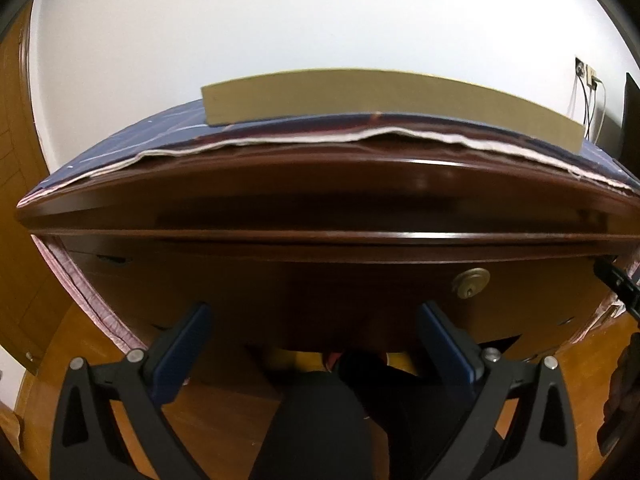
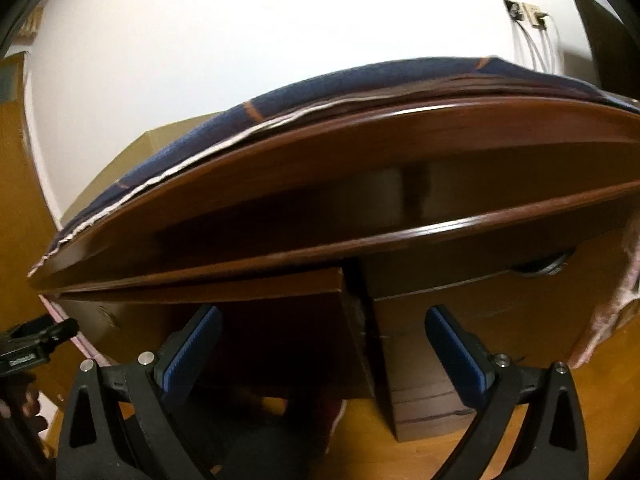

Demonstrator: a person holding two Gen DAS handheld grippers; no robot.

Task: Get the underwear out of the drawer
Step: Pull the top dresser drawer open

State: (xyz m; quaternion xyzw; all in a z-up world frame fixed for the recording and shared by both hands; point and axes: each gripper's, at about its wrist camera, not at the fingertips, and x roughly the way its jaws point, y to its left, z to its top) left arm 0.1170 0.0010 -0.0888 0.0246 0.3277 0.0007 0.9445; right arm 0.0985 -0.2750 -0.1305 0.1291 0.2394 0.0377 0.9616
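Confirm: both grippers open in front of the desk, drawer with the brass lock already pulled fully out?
Not quite. The drawer with the brass lock still sits nearly shut under the desk top, as the left wrist view shows. Both the left gripper and the right gripper are open in front of the desk.

Both my feeds bow hard at the edges, with black lens rims in the corners. The white wall (image 1: 320, 20) is bright, and on the right wrist feed it blows out to glare. Under the desk edge (image 1: 320, 200) everything sinks into deep shadow. Thin highlights streak its polished lip. The right wrist feed is slightly smeared.
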